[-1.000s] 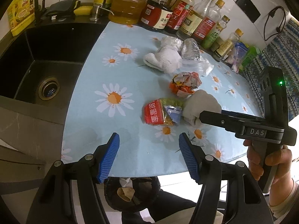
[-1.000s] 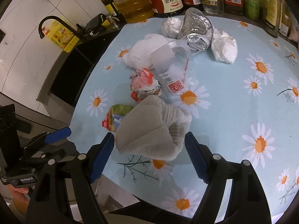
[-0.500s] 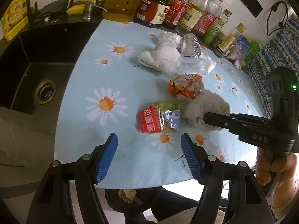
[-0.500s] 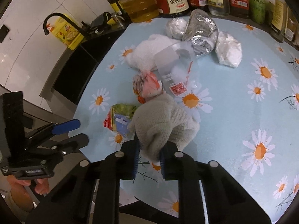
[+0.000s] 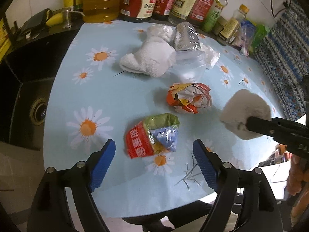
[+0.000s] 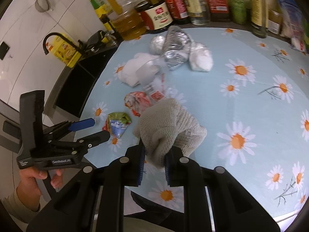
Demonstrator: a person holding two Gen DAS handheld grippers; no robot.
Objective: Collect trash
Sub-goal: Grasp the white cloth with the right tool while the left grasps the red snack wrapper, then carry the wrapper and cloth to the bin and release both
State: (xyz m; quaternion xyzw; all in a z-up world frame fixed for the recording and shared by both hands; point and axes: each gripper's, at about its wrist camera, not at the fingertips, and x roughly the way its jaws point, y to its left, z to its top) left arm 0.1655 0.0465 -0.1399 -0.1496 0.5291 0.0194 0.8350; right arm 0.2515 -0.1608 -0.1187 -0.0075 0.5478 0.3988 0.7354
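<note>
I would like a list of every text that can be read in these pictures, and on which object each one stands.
"金标生抽": white label of the dark soy sauce jar.
"GenRobot.AI": side of the left gripper body, small, partly blurred.
Large red-and-white characters on the snack wrapper: crumpled, not surely readable.
Labels of the other bottles: too blurred.
Red stamp on the clear plastic cup: too small.

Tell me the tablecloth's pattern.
Light blue tablecloth printed with white, orange-centred daisies; clearest in the right wrist view.
</note>
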